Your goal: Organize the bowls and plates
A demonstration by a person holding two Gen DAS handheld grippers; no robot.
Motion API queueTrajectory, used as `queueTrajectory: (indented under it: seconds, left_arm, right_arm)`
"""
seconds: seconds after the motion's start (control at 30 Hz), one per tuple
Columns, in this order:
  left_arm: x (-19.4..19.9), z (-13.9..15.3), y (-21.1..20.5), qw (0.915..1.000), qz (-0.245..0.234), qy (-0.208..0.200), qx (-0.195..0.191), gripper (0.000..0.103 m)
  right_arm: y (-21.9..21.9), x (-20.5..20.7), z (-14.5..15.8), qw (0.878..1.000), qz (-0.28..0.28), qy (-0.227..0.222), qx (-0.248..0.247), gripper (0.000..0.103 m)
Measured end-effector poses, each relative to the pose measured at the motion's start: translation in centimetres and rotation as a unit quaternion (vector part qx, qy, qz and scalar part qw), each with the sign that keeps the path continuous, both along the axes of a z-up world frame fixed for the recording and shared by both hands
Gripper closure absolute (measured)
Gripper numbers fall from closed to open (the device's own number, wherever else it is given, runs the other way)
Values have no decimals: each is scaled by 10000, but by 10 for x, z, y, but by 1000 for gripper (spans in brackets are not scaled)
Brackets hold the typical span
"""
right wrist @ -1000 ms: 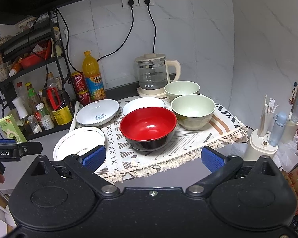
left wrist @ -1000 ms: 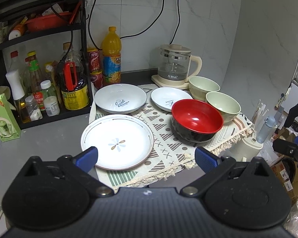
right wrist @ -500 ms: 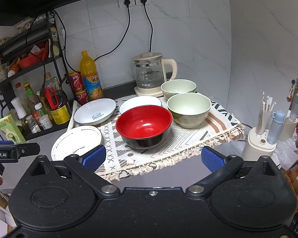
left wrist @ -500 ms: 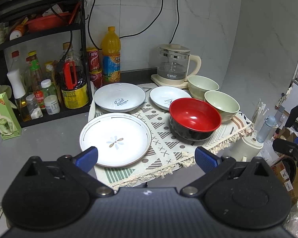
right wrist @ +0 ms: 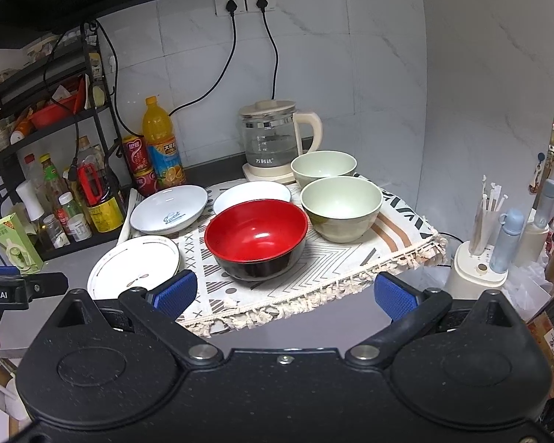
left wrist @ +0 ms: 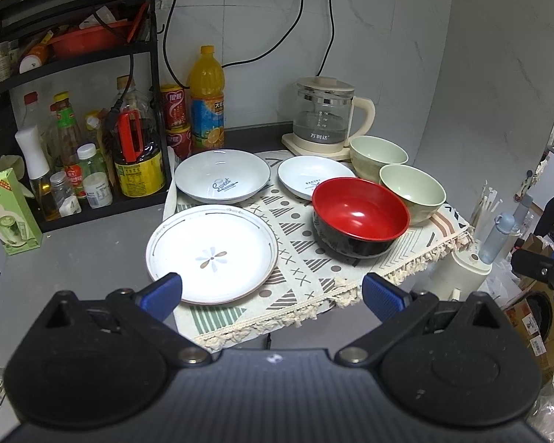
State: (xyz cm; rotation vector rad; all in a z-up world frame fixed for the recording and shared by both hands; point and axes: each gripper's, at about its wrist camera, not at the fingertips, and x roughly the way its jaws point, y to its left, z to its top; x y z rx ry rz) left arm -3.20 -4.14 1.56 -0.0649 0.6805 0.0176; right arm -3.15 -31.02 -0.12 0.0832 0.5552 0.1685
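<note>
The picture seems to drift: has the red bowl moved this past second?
No. The red bowl keeps its place against the nearer green bowl and the patterned mat; only the view shifted.

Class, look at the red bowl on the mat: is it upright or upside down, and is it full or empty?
Upright and empty. The red bowl rests on its black base with its rim facing up, and its glossy red inside is bare.

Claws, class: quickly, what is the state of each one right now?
Left claw: open, holding nothing.
Right claw: open, holding nothing.
</note>
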Motion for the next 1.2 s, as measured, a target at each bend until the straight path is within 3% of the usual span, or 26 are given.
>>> queueTrajectory:
  seconds: [0.47, 1.2]
  left_arm:
    - [28, -2, -16, 10000, -41, 39, 23, 0]
    - [144, -11, -60, 9997, -221, 100, -98, 0]
  right_arm:
    - [-12, 22, -2, 9999, -87, -17, 88, 0]
    - [-47, 112, -7, 9996, -248, 119, 27, 0]
